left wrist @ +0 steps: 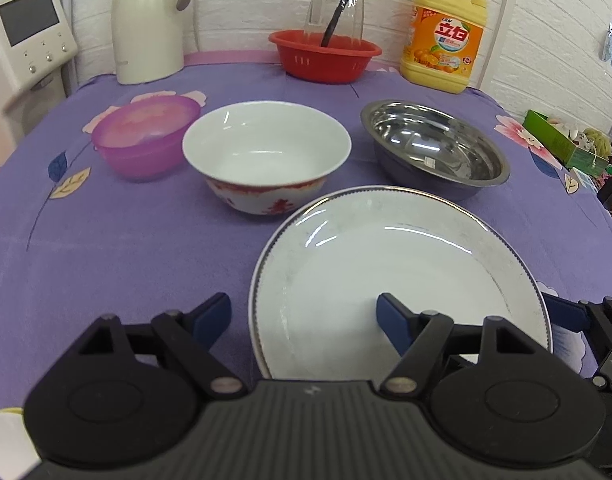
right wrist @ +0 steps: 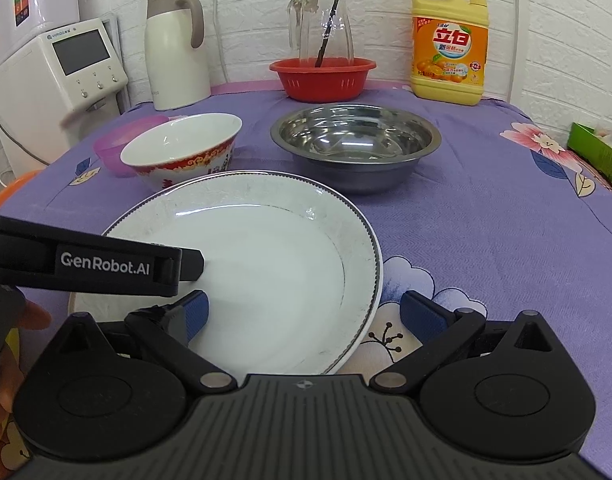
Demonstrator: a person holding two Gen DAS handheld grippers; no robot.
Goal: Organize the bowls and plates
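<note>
A: Left wrist view, count?
B: One white plate nearest, flat on the purple counter. Three bowls behind it: one white bowl with red pattern centre, one pink plastic bowl just left of it, one steel bowl right. Farther back: one red basket, one detergent bottle, one thermos.

A: Left tool?
B: Left tool spread open, gripping nothing; one finger over the plate's left rim, the other over the cloth.

A: Right wrist view?
B: Same one plate, near the front edge. Three bowls again: white bowl touching or just behind the plate's far-left rim, pink bowl partly hidden behind it, steel bowl apart. One glass jug standing in the basket.

A: Right tool?
B: Right tool open, empty, straddling the plate's right rim.
</note>
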